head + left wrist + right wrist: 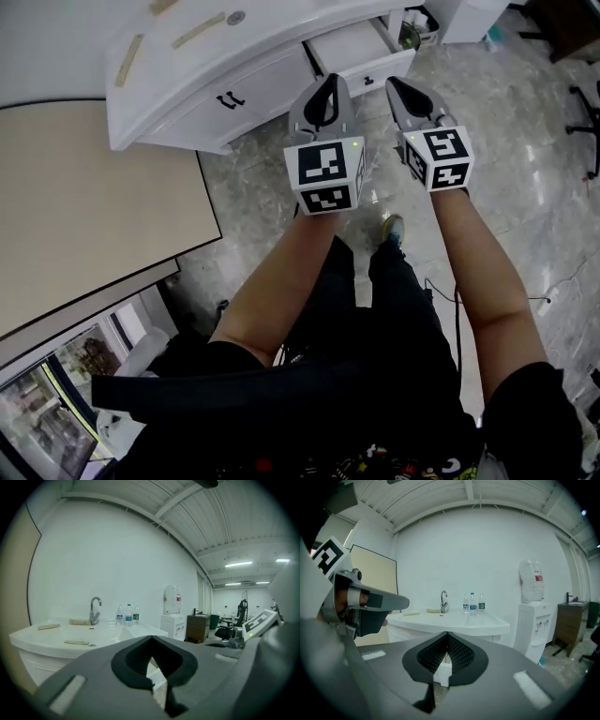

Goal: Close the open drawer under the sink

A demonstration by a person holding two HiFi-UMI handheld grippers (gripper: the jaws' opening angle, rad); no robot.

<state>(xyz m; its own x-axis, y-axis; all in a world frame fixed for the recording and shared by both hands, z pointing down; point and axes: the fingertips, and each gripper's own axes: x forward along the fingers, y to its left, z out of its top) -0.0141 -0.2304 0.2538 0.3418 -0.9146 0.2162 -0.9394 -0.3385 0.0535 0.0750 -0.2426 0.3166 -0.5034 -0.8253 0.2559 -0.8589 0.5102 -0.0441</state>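
The white vanity (187, 75) with the sink stands ahead of me. At its right end the drawer (361, 45) is pulled out, its white inside showing. My left gripper (328, 84) hovers shut and empty just short of the drawer front. My right gripper (397, 88) hangs beside it, also shut on nothing, near the drawer's right corner. In the left gripper view the left gripper (151, 638) points at the vanity, with the faucet (95, 610) up left. Below the right gripper (447, 634), a sliver of the drawer (442, 673) shows in the right gripper view.
Three water bottles (472, 604) stand on the counter by the faucet (443, 601). A water dispenser (533, 620) is right of the vanity. A beige panel (84, 197) lies at the left. My legs and a shoe (394, 228) are on the marble floor below.
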